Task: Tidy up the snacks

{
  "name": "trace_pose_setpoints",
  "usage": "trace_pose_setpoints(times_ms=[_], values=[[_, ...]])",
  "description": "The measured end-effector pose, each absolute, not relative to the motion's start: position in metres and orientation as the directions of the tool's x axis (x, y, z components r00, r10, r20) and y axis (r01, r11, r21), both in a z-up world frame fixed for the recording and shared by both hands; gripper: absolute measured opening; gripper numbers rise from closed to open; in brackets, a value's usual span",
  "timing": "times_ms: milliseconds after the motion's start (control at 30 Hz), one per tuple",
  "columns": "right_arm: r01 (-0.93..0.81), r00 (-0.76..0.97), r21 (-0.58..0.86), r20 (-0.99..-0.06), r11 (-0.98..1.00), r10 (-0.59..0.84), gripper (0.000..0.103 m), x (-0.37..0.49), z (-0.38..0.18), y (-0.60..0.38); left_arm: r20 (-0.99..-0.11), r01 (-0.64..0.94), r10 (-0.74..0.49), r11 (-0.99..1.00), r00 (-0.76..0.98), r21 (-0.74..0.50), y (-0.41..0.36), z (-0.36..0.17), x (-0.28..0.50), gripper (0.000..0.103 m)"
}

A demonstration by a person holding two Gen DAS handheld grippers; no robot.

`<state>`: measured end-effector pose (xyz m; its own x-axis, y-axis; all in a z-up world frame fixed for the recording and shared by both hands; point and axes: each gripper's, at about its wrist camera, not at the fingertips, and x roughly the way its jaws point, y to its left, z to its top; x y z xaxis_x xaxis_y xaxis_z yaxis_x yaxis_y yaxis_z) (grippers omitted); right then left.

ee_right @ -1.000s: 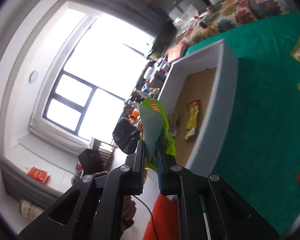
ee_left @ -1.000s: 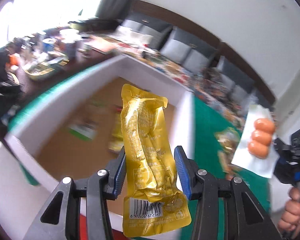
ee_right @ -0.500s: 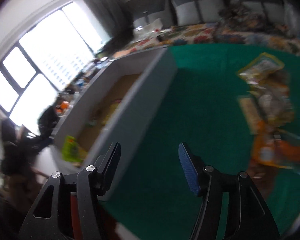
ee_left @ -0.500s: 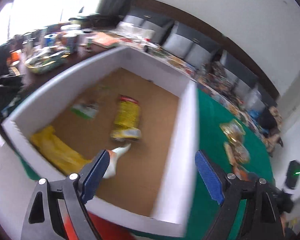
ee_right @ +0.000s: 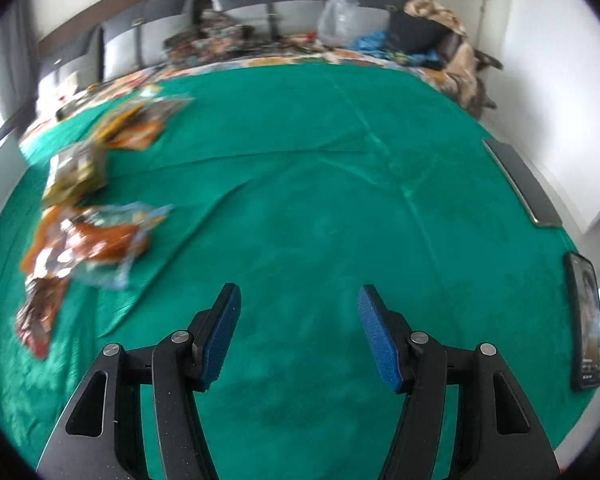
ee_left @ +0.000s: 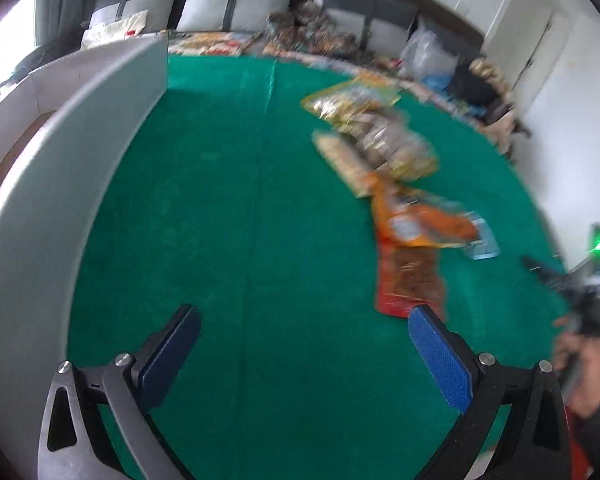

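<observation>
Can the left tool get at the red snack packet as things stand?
Probably yes: the left tool is open and empty, and the red snack packet lies uncovered on the green cloth just past its right finger.

Legible text, labels, brands, numbers: none. Printing on the snack packets (ee_left: 380, 148) on the green cloth (ee_left: 240, 220) is smeared by motion blur in both wrist views; the phone (ee_right: 586, 320) screen at the cloth's edge is too small to read.
</observation>
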<state>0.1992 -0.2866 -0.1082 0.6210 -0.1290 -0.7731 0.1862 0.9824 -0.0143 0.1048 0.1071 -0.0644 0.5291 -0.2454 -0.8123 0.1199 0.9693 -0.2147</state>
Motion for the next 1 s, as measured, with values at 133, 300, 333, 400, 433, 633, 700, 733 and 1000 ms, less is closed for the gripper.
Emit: trace_pose_setpoints(times_ms=[133, 300, 333, 400, 433, 633, 700, 733, 1000], values=[[0.195, 0.606, -0.018, -0.784, 0.981, -0.135, 0.064, 0.223, -0.117, -0.301, -0.833, 0.077, -0.171, 0.985, 0.526, -0.153, 0.108, -0.089, 0.129, 0.102], [0.227, 0.621, 0.003, -0.771, 0.974, -0.142, 0.075, 0.194, -0.113, -0.328, -0.833, 0.066, -0.14, 0.99, 0.536, -0.124, 0.111, -0.1, 0.153, 0.102], [0.239, 0.62, 0.008, -0.771, 0.971, -0.146, 0.075, 0.19, -0.113, -0.331, -0.827, 0.067, -0.126, 0.992, 0.548, -0.107, 0.11, -0.101, 0.157, 0.102], [0.236, 0.618, 0.005, -0.772, 0.972, -0.146, 0.079, 0.187, -0.113, -0.33, -0.819, 0.072, -0.103, 0.994, 0.565, -0.076, 0.109, -0.104, 0.163, 0.102], [0.234, 0.614, -0.004, -0.774, 0.972, -0.151, 0.081, 0.187, -0.113, -0.328, -0.813, 0.073, -0.082, 0.996, 0.576, -0.048, 0.108, -0.106, 0.164, 0.102], [0.243, 0.609, -0.005, -0.777, 0.97, -0.157, 0.085, 0.185, -0.114, -0.331, -0.808, 0.084, -0.073, 0.996, 0.584, -0.029, 0.109, -0.107, 0.165, 0.102], [0.244, 0.608, -0.006, -0.778, 0.97, -0.158, 0.086, 0.186, -0.114, -0.331, -0.81, 0.084, -0.063, 0.996, 0.583, -0.017, 0.107, -0.108, 0.166, 0.103], [0.243, 0.608, -0.005, -0.779, 0.97, -0.156, 0.087, 0.185, -0.114, -0.331, -0.81, 0.083, -0.062, 0.996, 0.583, -0.017, 0.107, -0.108, 0.166, 0.103], [0.234, 0.607, 0.0, -0.781, 0.972, -0.146, 0.089, 0.186, -0.112, -0.332, -0.81, 0.083, -0.062, 0.996, 0.583, -0.017, 0.107, -0.108, 0.166, 0.103]])
